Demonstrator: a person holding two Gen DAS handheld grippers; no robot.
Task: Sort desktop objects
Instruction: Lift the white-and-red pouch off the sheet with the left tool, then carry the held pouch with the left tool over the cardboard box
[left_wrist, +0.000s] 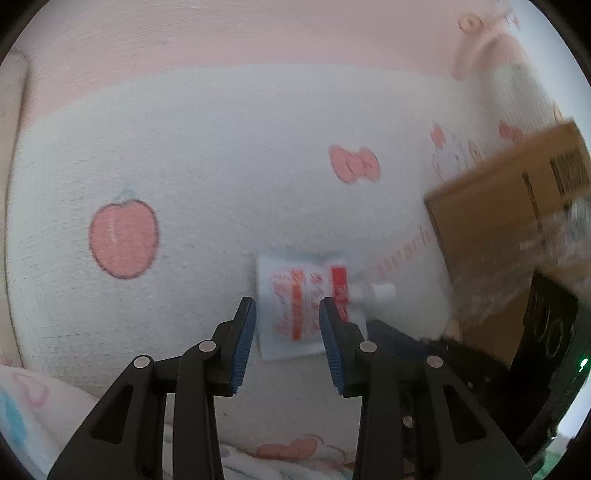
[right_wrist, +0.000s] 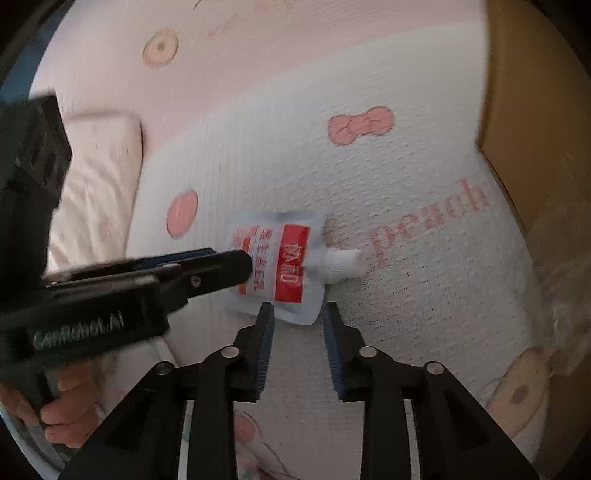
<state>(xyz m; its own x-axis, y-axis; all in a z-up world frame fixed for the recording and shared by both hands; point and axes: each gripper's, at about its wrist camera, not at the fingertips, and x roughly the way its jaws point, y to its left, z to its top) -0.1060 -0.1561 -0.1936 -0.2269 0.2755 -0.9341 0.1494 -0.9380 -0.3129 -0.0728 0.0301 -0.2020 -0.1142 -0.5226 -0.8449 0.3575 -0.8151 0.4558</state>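
Observation:
A flat white pouch (left_wrist: 288, 288) with red print and a white spout cap (left_wrist: 380, 291) lies on a white and pink blanket (left_wrist: 221, 166). My left gripper (left_wrist: 286, 306) points down at it, jaws open, with the pouch's middle seen between the blue pads and neither pad pressing it. In the right wrist view the pouch (right_wrist: 284, 266) lies just beyond my open right gripper (right_wrist: 297, 310), its lower corner between the tips. The left gripper (right_wrist: 243, 262) reaches in from the left over the pouch's left part.
A brown cardboard box (left_wrist: 491, 214) stands to the right of the pouch, also at the right edge of the right wrist view (right_wrist: 535, 110). A pale pillow (right_wrist: 99, 177) lies at the left. A hand (right_wrist: 62, 417) holds the left gripper's handle.

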